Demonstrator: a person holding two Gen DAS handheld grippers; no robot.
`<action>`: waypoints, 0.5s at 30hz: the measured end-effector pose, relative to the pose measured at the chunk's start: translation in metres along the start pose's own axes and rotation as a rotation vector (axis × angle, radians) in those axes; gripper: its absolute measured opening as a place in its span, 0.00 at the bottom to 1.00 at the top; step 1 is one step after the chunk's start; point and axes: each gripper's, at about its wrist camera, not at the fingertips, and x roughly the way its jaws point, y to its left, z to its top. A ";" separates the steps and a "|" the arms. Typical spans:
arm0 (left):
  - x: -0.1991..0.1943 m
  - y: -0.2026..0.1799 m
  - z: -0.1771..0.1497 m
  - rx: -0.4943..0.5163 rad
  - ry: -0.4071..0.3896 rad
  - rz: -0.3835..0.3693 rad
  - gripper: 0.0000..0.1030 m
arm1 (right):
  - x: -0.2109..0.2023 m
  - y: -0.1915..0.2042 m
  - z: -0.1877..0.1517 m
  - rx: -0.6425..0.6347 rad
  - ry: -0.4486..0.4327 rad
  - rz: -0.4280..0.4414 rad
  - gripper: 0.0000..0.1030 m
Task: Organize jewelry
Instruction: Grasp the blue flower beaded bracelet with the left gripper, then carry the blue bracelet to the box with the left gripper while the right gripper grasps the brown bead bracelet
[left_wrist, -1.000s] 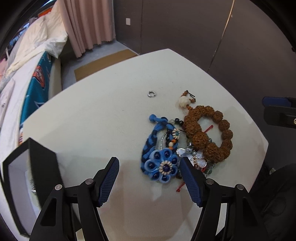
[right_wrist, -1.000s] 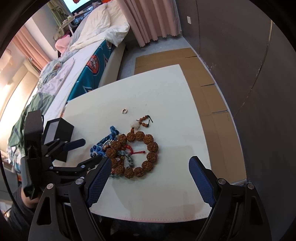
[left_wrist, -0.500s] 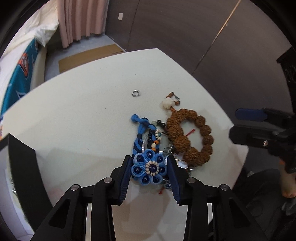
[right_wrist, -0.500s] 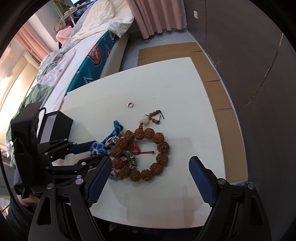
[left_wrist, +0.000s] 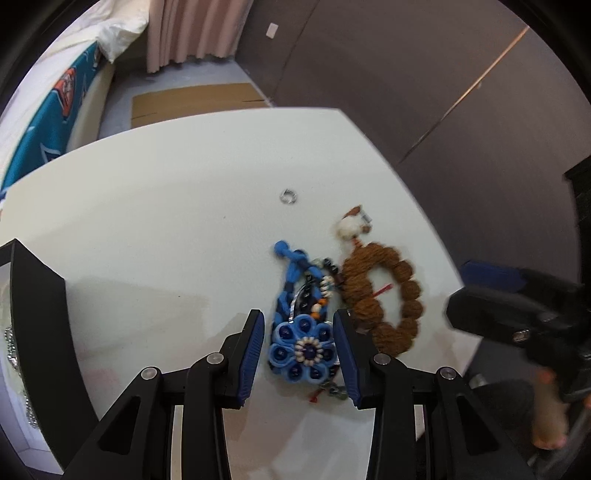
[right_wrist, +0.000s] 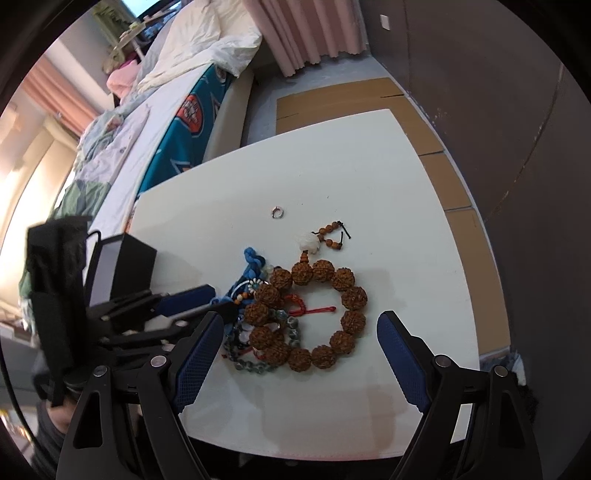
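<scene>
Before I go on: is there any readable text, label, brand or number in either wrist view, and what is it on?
No text can be read in either view.
Teal bedcover: an orange round emblem, too blurred and warped to read.
Black box: no label shows.
Blue flower bracelet and brown bead bracelet: no markings.

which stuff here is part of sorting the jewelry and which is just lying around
Part of the job: blue flower bracelet between the left gripper pads; brown bead bracelet; grey-green bead bracelet; small silver ring; black box at the table's edge; open right gripper.

Just lying about: bed, pink curtain, cardboard on the floor.
</scene>
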 end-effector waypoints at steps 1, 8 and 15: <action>0.002 -0.001 -0.001 0.007 0.007 0.014 0.39 | 0.000 0.000 0.000 0.009 -0.002 0.006 0.83; -0.002 0.002 -0.003 0.010 0.009 0.064 0.24 | 0.007 0.012 0.000 0.011 0.014 0.001 0.83; -0.032 0.004 0.003 0.005 -0.041 0.092 0.24 | 0.014 0.015 0.002 0.058 0.019 0.030 0.79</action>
